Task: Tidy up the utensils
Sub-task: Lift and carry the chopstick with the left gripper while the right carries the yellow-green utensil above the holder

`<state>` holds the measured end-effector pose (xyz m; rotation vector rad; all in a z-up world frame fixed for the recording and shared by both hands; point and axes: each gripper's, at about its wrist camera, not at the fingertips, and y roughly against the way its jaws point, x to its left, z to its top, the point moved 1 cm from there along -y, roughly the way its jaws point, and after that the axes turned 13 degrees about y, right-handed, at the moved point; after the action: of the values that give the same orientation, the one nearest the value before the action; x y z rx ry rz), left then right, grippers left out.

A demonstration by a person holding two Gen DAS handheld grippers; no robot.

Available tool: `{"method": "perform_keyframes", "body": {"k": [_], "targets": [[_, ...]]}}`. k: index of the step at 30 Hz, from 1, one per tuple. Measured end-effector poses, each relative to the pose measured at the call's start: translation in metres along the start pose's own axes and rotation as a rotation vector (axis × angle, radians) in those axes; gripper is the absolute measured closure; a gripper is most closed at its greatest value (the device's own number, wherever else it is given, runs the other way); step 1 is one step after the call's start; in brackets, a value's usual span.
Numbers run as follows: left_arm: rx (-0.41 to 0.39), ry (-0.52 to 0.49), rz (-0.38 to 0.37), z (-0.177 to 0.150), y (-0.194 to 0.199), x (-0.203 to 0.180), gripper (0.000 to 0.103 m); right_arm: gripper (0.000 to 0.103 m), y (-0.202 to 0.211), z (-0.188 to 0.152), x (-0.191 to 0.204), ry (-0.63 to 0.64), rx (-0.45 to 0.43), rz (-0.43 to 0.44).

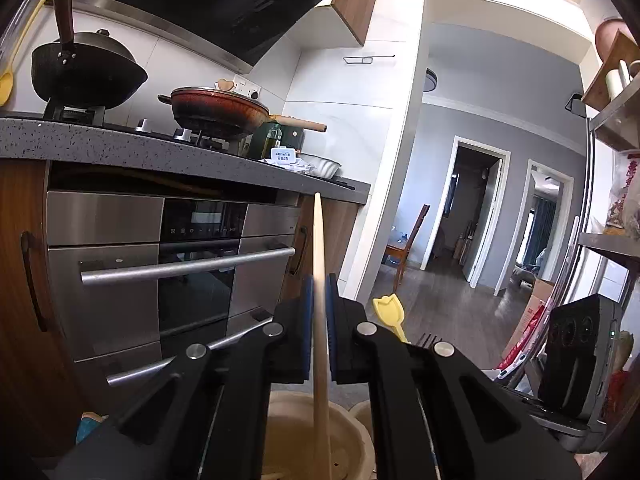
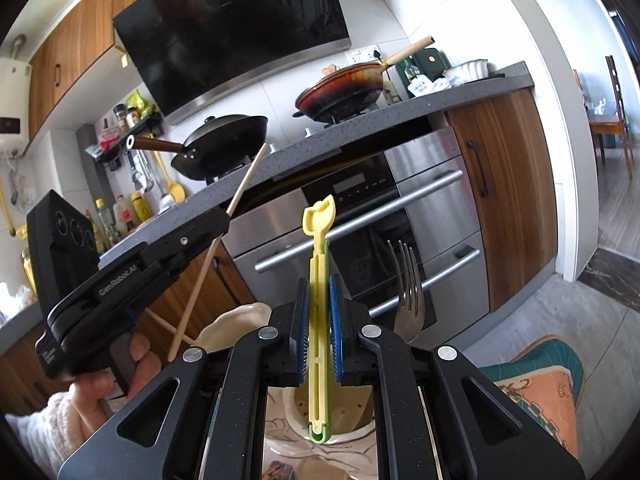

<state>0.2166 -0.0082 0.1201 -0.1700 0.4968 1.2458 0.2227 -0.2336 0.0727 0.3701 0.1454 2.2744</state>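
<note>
In the left wrist view my left gripper (image 1: 319, 292) is shut on a pale wooden chopstick (image 1: 319, 240) that stands upright over a beige ceramic holder (image 1: 292, 428). The right wrist view shows that gripper (image 2: 224, 224) at the left, held by a hand (image 2: 96, 392), with the chopstick (image 2: 248, 178) slanting through it. A second chopstick (image 2: 160, 324) leans in the beige holder (image 2: 236, 320). My right gripper (image 2: 319, 292) is shut on a yellow and green plastic utensil (image 2: 319, 240), upright above a patterned cup (image 2: 348, 412). A metal fork (image 2: 408, 292) stands just right of it; its base is hidden.
A grey stone counter (image 2: 360, 128) carries a black wok (image 2: 224, 140) and a red-brown pan (image 2: 340, 92). Below it is a steel oven with bar handles (image 2: 360, 224). A teal and orange cushion (image 2: 536, 380) lies at the lower right. A doorway (image 1: 472, 208) opens beyond.
</note>
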Motion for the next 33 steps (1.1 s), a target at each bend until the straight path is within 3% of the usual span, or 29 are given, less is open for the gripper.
{"method": "perform_keyframes", "body": {"k": [15,20,29,33], "targets": [[-0.175,-0.317,0.086,-0.031,0.008,-0.041,0.097,0.092,-0.002,-0.007,0.007,0.039,0.003,-0.002],[-0.199,-0.420,0.109,-0.045,0.006,-0.050,0.097,0.092,-0.001,-0.009,0.006,0.039,0.006,-0.008],[-0.178,-0.458,0.114,-0.056,0.012,-0.041,0.097,0.092,0.000,-0.011,0.008,0.049,0.006,-0.016],[-0.141,-0.410,0.087,-0.058,0.022,-0.032,0.097,0.092,0.000,-0.012,0.008,0.043,0.007,-0.017]]}}
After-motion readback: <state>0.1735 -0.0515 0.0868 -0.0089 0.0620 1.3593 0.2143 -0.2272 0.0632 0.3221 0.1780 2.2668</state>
